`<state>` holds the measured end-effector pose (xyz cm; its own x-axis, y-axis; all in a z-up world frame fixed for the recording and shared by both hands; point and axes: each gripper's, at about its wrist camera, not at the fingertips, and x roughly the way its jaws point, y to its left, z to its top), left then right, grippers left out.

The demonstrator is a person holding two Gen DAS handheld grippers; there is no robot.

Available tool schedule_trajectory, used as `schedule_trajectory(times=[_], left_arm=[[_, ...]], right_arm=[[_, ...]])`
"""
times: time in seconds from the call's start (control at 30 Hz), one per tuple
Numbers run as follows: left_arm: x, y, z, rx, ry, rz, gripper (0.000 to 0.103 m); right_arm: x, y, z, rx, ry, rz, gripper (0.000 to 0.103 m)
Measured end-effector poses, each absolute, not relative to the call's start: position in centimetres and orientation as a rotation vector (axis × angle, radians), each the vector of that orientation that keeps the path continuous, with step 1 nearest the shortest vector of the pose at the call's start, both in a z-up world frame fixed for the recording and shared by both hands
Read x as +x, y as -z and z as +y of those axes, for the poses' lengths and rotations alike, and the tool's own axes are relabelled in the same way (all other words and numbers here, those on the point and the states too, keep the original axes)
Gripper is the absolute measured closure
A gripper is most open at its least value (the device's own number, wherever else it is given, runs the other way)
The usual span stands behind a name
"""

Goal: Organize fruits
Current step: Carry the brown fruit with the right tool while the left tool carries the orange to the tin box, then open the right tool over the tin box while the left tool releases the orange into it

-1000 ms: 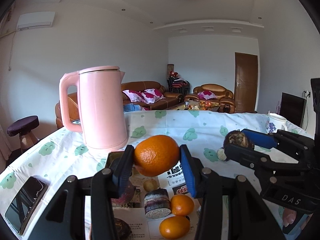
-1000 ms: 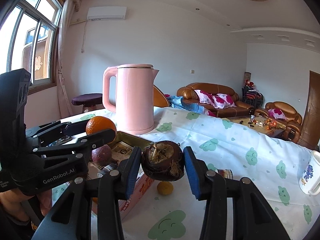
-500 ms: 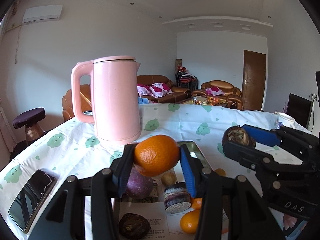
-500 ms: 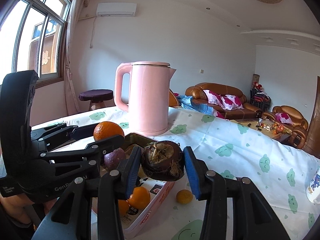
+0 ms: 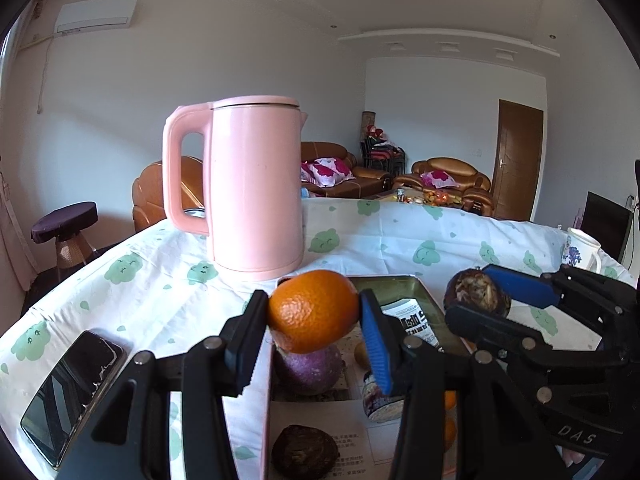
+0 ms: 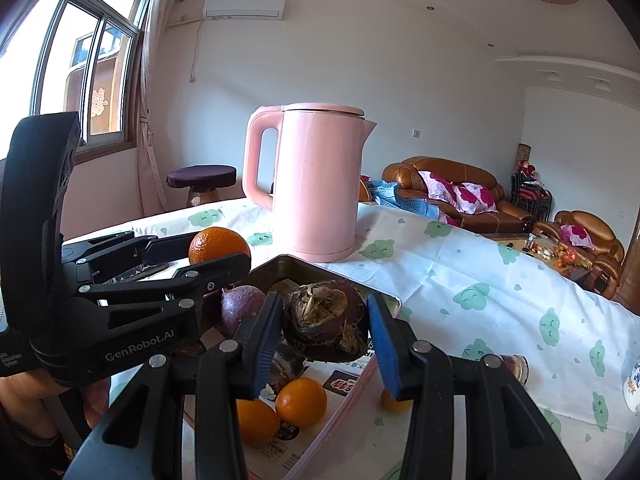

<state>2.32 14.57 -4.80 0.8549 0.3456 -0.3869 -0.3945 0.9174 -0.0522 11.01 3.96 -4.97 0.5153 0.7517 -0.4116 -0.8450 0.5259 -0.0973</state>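
My left gripper (image 5: pixel 314 312) is shut on an orange (image 5: pixel 313 309) and holds it above the left part of the pink-rimmed tray (image 5: pixel 424 292). My right gripper (image 6: pixel 322 320) is shut on a dark brown scaly fruit (image 6: pixel 324 326) above the same tray (image 6: pixel 344 404). In the tray lie a purple fruit (image 5: pixel 308 368), a dark fruit (image 5: pixel 304 452), small oranges (image 6: pixel 300 402) and a purple-banded piece (image 5: pixel 380 400). The right gripper also shows in the left wrist view (image 5: pixel 484 296), and the left gripper in the right wrist view (image 6: pixel 218 250).
A pink kettle (image 5: pixel 256 192) stands right behind the tray. A phone (image 5: pixel 72 392) lies on the tablecloth at the left. A small orange (image 6: pixel 394 402) lies on the cloth right of the tray. A mug (image 5: pixel 582 248) stands at the far right.
Both grippers have shifted left and forward over the tray, with the kettle now nearer and more central. Both keep their fruit.
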Motion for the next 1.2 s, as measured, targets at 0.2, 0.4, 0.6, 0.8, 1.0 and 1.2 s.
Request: schedule_trajectory(times=[0.2, 0.4, 0.6, 0.8, 1.0, 1.2], left_arm=[[2.1, 4.9, 14.3, -0.126, -0.371, 0.395, 0.055], [2.8, 5.1, 14.4, -0.129, -0.348, 0.436, 0.054], [3.6, 5.5, 14.7, -0.153, -0.312, 0.482, 0.054], [3.7, 5.7, 15.0, -0.172, -0.309, 0.497, 0.054], [3.7, 5.7, 14.9, -0.169, -0.313, 0.495, 0.052], [3.6, 5.4, 14.1, -0.117, -0.325, 0.473, 0.036]], right_arm=[[11.0, 5.6, 4.4, -0.313, -0.989, 0.361, 0.057], [11.4, 6.3, 4.7, -0.323, -0.978, 0.4, 0.057], [12.2, 6.6, 4.7, -0.312, -0.983, 0.45, 0.057], [12.4, 6.9, 5.1, -0.319, -1.0, 0.48, 0.057], [12.7, 7.1, 5.2, -0.317, -1.005, 0.506, 0.057], [12.0, 7.3, 5.8, -0.366, -1.02, 0.495, 0.055]])
